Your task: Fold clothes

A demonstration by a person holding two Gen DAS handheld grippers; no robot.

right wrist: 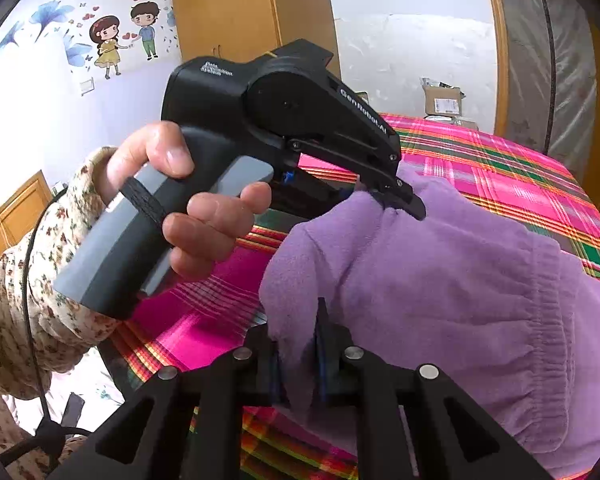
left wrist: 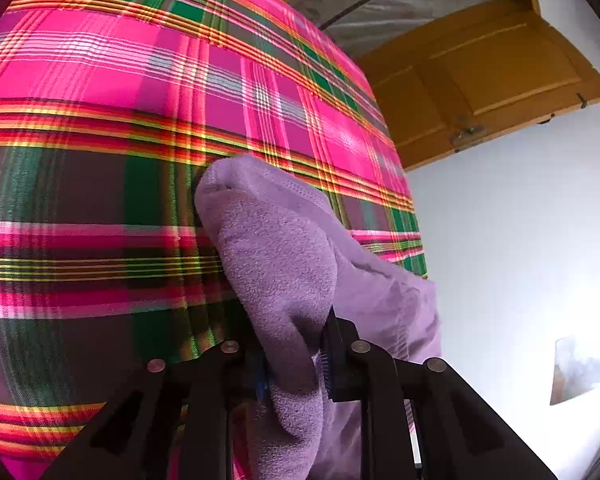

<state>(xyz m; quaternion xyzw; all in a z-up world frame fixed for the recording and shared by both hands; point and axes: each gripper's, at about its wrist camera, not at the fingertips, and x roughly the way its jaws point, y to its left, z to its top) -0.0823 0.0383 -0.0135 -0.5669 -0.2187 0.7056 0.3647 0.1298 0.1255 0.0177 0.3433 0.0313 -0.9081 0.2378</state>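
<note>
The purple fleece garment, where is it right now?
The purple fleece garment lies on the plaid bedspread, pinched at one edge by the left gripper and at the near edge by the right gripper.

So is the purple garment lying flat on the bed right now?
No, the purple garment is bunched and pinched by both the left gripper and right gripper.

The person's left hand (right wrist: 172,204), in a floral-print sleeve (right wrist: 24,292), grips the grey handle of the black left gripper (right wrist: 400,200), which tilts downward with its jaws pinched on purple fleece. The black right gripper (right wrist: 296,364) also points downward, jaws clamped on a fold of the same fleece.
</note>
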